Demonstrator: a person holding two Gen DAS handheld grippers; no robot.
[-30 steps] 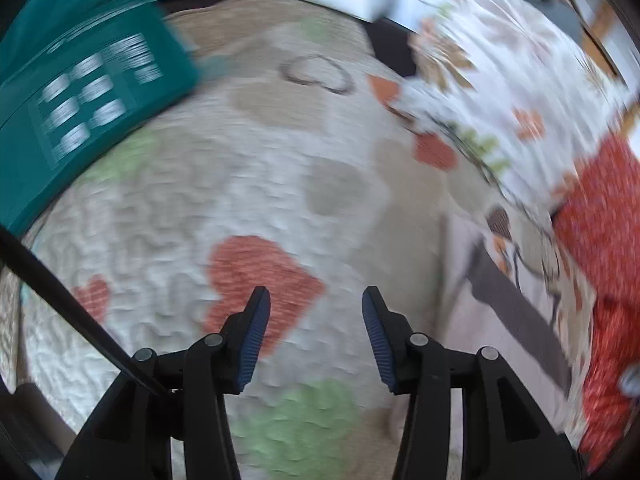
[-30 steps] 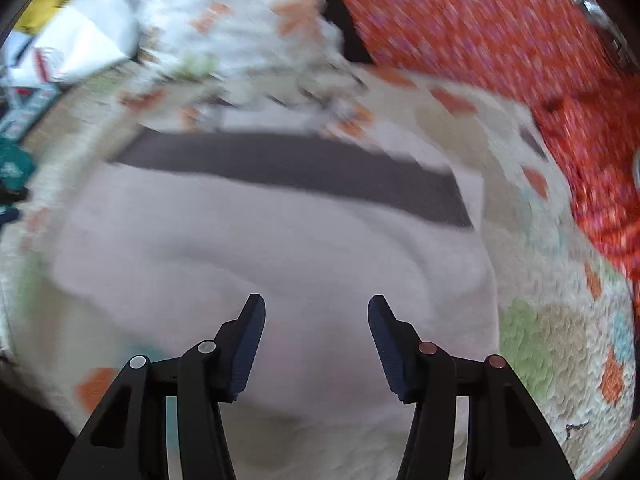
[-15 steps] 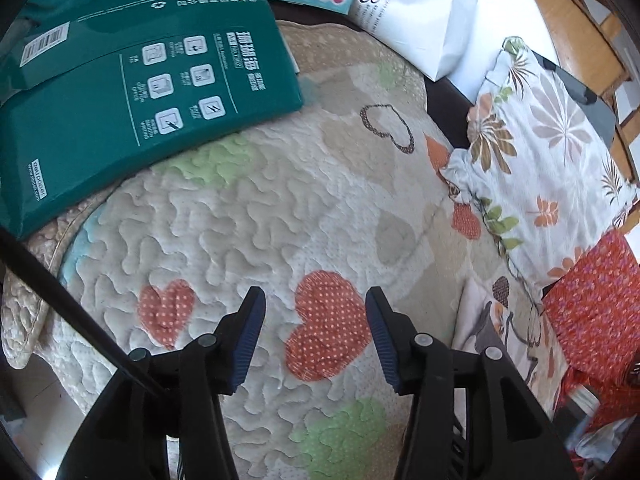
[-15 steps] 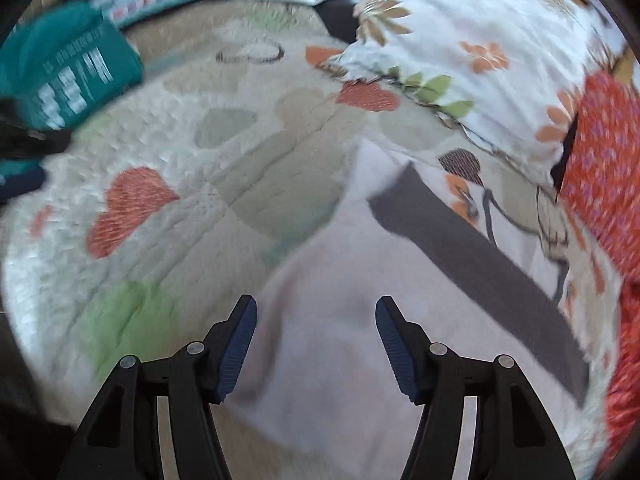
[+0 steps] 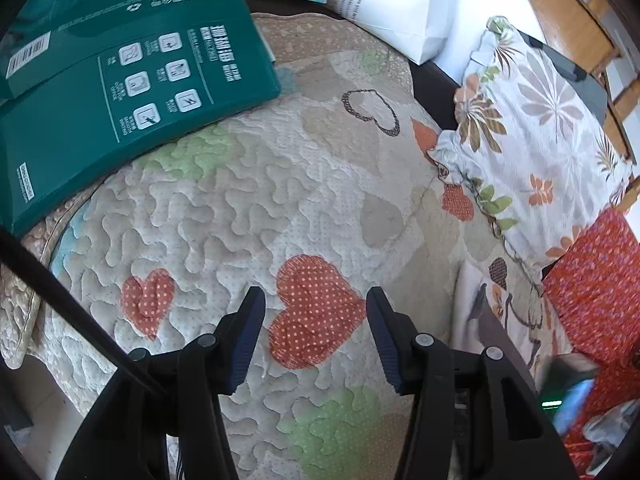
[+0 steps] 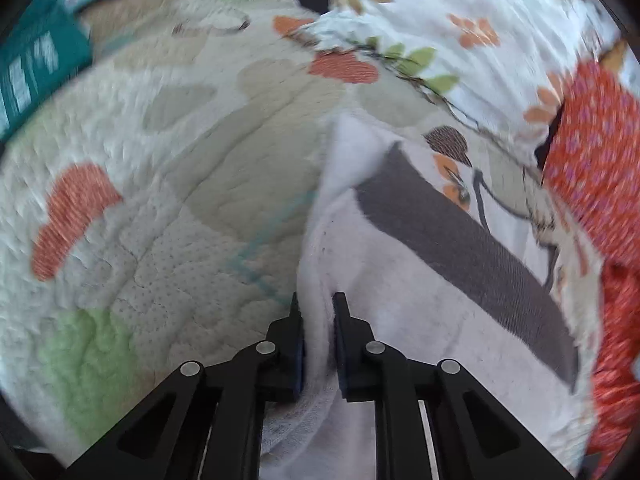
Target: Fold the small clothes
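Left wrist view: the left gripper (image 5: 316, 334) hangs over the quilt (image 5: 224, 216), jaws apart and empty; the white garment (image 5: 470, 308) lies at far right.

Right wrist view: the right gripper (image 6: 317, 320) is clamped on the white garment (image 6: 420, 300) at its left edge. Step in hand: edge grasp. The next move likely calls for carrying that edge across toward the grey band (image 6: 460, 232).

The garment (image 6: 420, 292) lies on the quilt (image 5: 248, 208), at its right side. The box (image 5: 120, 80) rests on the quilt's far left. The pillow (image 5: 532, 140) lies far right.
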